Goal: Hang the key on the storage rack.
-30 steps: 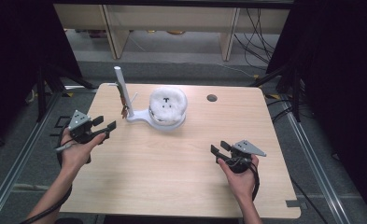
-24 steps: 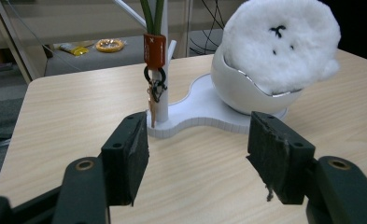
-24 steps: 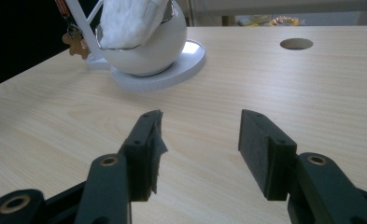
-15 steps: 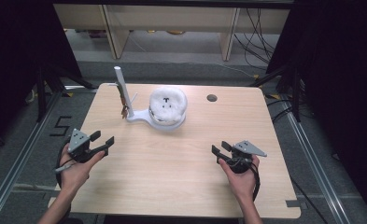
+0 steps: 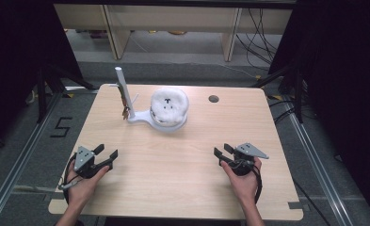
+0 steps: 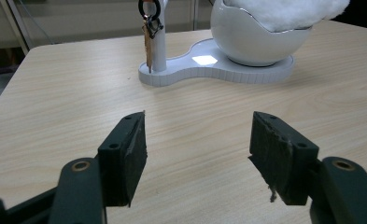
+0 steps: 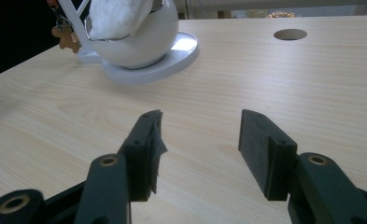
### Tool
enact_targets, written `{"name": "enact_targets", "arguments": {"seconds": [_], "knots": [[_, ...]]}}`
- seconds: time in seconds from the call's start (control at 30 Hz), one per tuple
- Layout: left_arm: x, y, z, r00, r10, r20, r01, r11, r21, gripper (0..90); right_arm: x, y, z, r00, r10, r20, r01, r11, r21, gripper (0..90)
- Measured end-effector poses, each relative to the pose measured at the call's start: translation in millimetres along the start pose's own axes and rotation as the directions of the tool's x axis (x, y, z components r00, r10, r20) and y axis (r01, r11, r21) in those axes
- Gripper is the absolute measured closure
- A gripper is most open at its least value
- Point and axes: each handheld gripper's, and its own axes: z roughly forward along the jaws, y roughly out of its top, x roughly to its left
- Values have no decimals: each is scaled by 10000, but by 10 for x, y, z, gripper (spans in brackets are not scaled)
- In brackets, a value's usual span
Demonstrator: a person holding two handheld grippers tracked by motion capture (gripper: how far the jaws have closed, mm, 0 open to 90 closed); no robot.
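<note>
The white stand [image 5: 147, 118] sits at the far middle of the table [image 5: 182, 183], its flat base carrying a round white bowl [image 6: 251, 39] packed with white fluff [image 5: 169, 104], and beside the bowl a thin upright post [image 5: 124, 94] with a key ring [image 6: 149, 21] hanging from it. My left gripper [image 5: 108, 156] rests low near the table's near left corner, jaws spread wide with nothing between them, aimed at the post and well apart from it. My right gripper [image 5: 221, 152] rests near the near right side, jaws likewise apart and empty, pointing toward the bowl. A round cable hole [image 5: 213, 99] lies in the tabletop to the right of the stand.
</note>
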Motion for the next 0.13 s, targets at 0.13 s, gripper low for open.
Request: {"name": "enact_targets", "arguments": {"seconds": [0.13], "knots": [[-15, -27, 4, 10000, 3, 21, -3, 10000, -38, 353, -50, -10, 12, 9989, -463, -37, 462, 9989, -80, 498]]}}
